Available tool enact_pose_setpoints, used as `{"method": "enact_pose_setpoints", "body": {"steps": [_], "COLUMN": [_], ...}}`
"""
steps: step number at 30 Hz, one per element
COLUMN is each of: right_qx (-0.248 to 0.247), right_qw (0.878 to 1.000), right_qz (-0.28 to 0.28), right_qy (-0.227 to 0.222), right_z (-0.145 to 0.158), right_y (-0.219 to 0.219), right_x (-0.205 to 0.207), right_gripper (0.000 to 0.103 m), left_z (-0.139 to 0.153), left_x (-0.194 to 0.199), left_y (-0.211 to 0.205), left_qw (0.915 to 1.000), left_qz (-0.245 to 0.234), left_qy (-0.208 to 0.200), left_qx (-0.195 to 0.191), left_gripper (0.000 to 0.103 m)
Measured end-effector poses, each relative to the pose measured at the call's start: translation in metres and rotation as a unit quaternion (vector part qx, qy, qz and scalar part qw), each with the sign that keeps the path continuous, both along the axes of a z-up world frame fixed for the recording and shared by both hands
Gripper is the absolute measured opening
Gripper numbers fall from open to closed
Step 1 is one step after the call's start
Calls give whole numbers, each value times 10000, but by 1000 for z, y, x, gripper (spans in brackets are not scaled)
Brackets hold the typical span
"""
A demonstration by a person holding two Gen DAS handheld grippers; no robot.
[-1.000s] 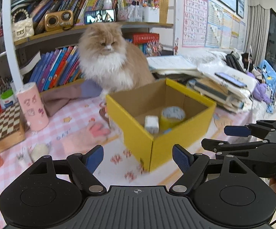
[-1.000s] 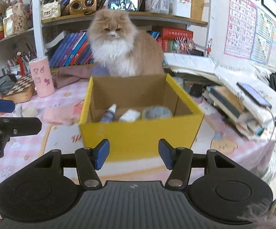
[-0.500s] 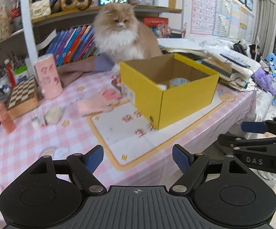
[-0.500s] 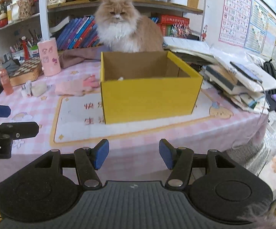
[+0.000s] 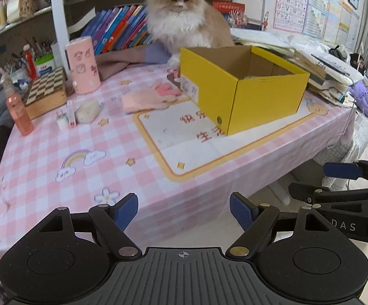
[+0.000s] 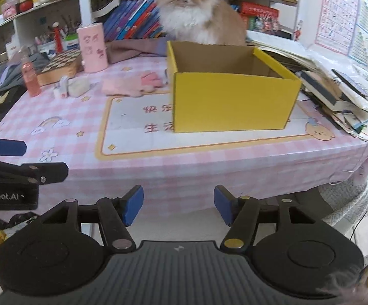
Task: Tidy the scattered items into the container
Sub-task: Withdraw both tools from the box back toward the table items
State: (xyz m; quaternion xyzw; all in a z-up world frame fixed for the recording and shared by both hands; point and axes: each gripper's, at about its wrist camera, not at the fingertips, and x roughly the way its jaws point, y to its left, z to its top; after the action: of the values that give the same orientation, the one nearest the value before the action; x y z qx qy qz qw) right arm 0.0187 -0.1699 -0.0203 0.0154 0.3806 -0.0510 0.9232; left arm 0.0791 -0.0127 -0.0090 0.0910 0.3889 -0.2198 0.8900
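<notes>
Left gripper: the left gripper (image 5: pixel 184 212) hung off the near edge of the surface (image 5: pixel 82 152) with its jaws apart and nothing between the blue pads; it also showed at the left edge of the right wrist view (image 6: pixel 11 157).
Right gripper: the right gripper (image 6: pixel 179 206) was likewise clear of the surface edge, its jaws opening, with nothing between them; in the left wrist view it appeared at the far right (image 5: pixel 336 180).
Container: the yellow box (image 5: pixel 242 94) stood upright and open-topped on the printed mat (image 5: pixel 181 137), well ahead of both grippers and to the right of the left one; it lay almost straight ahead of the right gripper (image 6: pixel 232 91).
Box axis: in the right wrist view its long side ran left to right; in the left wrist view one corner pointed towards the camera.
Loose items: pink gloves (image 6: pixel 135 84) lay just left of the box; a pale lump (image 6: pixel 78 86) and a pink bottle (image 6: pixel 30 78) lay further left.
Background: a cat (image 6: pixel 196 17) sat behind the box.
</notes>
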Motion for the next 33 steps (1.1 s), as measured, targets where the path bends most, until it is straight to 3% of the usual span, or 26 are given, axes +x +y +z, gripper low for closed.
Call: {"method": "enact_pose_setpoints", "body": {"steps": [21, 33], "right_qx": [-21, -55], "right_qw": [9991, 9936], "right_qz": [432, 1126], "right_qy": [25, 31], "right_z": [-2, -3], "right_y": [26, 67], "right_x": [9, 32], "right_gripper": [64, 64], "left_z": [-4, -4], "left_x": [-3, 6], "left_y": [20, 64], "left_qw": [9998, 9964], "left_qz": [121, 824], "left_qy": [121, 182], "left_qx": [85, 51], "left_gripper": [81, 81]}}
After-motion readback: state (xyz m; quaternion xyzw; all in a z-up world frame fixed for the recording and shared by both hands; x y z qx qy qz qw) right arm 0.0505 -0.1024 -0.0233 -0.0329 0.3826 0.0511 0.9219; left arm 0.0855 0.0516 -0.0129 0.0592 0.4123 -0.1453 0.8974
